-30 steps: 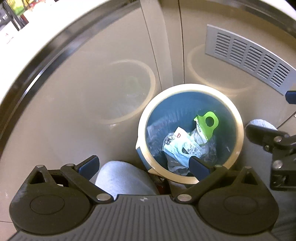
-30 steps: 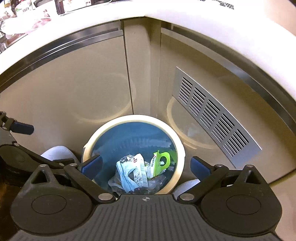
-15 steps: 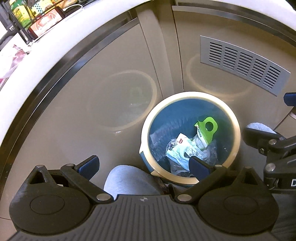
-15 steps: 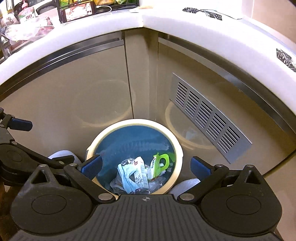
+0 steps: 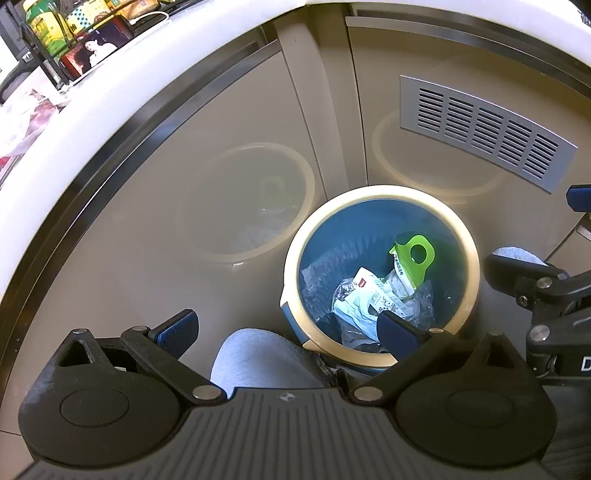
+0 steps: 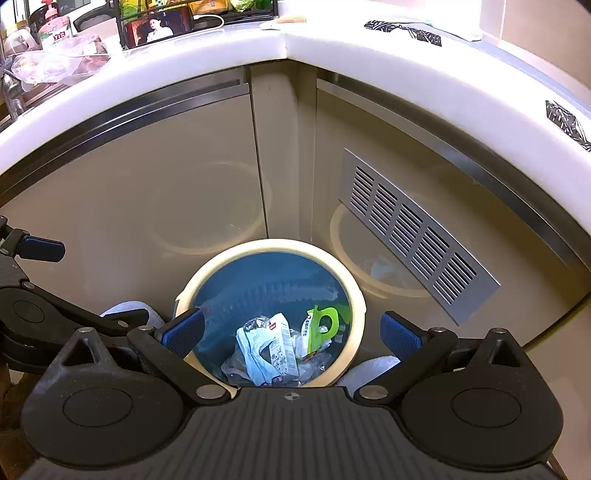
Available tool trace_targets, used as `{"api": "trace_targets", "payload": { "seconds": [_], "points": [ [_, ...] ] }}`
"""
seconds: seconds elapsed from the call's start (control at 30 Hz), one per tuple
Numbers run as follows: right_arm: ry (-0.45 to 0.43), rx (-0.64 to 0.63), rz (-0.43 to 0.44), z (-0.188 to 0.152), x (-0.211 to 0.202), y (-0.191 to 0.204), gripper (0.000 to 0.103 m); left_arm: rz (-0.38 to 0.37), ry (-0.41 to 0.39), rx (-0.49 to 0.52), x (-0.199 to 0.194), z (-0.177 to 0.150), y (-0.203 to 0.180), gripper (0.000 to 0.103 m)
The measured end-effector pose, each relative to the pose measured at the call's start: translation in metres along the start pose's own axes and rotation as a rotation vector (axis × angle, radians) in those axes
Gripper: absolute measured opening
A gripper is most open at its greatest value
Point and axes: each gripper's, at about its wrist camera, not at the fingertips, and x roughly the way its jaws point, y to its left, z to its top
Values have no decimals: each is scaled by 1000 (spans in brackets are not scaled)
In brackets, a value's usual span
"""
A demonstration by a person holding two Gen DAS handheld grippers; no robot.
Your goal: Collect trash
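I see beige cabinet doors [image 6: 147,192] meeting in a corner under a white bench [image 6: 369,48]. A grey vent grille [image 6: 413,236] is set in the right door. On the bench I see bottles [image 6: 55,29] and a wire rack [image 6: 195,11].

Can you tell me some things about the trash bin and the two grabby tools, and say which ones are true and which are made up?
1. The trash bin has a cream rim and a blue inside. True.
2. The trash bin is empty. False: it holds crumpled wrappers and a green plastic piece.
3. The left tool is open and holds nothing. True.
4. The right tool is squeezing the green plastic piece. False: it is open and empty, above the bin.
5. The vent grille sits on the cabinet door to the right of the corner. True.
6. The bin stands on the white countertop. False: it stands low down, in front of the cabinet corner.
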Motion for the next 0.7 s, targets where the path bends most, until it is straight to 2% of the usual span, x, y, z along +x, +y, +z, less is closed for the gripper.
{"api": "trace_targets", "payload": {
  "seconds": [0.37,0.57,0.7],
  "points": [
    [8,5,5,1,0,-1,101,2,1,6,1,1,-1,102],
    [-16,1,2,4,-5,-4,101,30,-84,40,-16,7,2,103],
    [-81,29,2,12,-25,-16,101,-11,-138,27,-38,29,15,103]
  ]
}}
